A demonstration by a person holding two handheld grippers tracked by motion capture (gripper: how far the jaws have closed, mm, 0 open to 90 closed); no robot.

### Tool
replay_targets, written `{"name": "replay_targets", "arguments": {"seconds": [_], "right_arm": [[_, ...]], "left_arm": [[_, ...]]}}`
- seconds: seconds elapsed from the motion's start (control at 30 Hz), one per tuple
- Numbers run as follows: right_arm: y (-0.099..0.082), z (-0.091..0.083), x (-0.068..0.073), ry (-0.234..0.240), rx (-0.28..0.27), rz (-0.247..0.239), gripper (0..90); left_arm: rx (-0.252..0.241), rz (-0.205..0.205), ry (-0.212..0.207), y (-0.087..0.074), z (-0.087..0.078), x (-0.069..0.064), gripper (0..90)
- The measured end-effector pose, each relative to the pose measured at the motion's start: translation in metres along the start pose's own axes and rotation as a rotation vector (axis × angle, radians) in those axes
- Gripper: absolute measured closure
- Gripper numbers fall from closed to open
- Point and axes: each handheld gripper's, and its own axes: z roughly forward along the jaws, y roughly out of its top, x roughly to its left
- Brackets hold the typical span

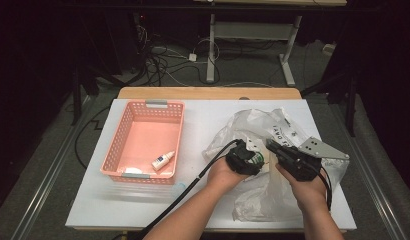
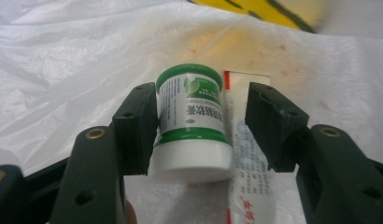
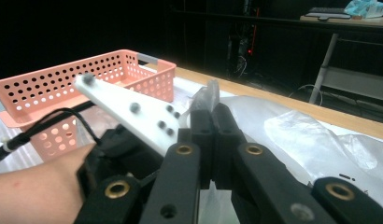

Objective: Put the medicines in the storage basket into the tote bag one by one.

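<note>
A green-and-white jar (image 2: 192, 116) lies on the clear plastic bag (image 2: 63, 70) between the jaws of my left gripper (image 2: 203, 109). The left pad touches the jar's side; the right pad stands off it with a gap, so the gripper is open. A white printed tube (image 2: 245, 154) lies beside the jar under the right jaw. In the high view the left gripper (image 1: 249, 156) reaches into the bag (image 1: 253, 122) at the jar (image 1: 256, 158). My right gripper (image 1: 269, 145) sits just to its right. Its jaws (image 3: 210, 109) are shut on a fold of the bag (image 3: 292, 135).
A pink perforated basket (image 1: 115, 145) stands on the left of the white table, holding a small white bottle (image 1: 163, 160) and a white round item (image 1: 133, 170). The basket (image 3: 49, 84) lies beyond the left hand (image 3: 40, 182). The left gripper's cable (image 1: 193, 182) runs to the front edge.
</note>
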Motion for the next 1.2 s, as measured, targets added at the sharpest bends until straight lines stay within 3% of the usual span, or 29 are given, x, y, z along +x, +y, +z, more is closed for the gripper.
{"name": "replay_targets", "arguments": {"seconds": [0.6,1.13,1.2], "right_arm": [[0.002,-0.002,0.001,-0.008,-0.001,-0.006,90.0],[0.002,-0.002,0.002,-0.009,-0.004,-0.007,90.0],[0.002,-0.002,0.002,-0.009,-0.003,-0.007,90.0]], "left_arm": [[-0.057,-0.031,-0.126,-0.032,-0.053,-0.018,25.3],[-0.082,-0.034,-0.123,-0.071,-0.095,-0.025,0.1],[-0.081,-0.029,-0.119,-0.074,-0.100,-0.026,0.0]]}}
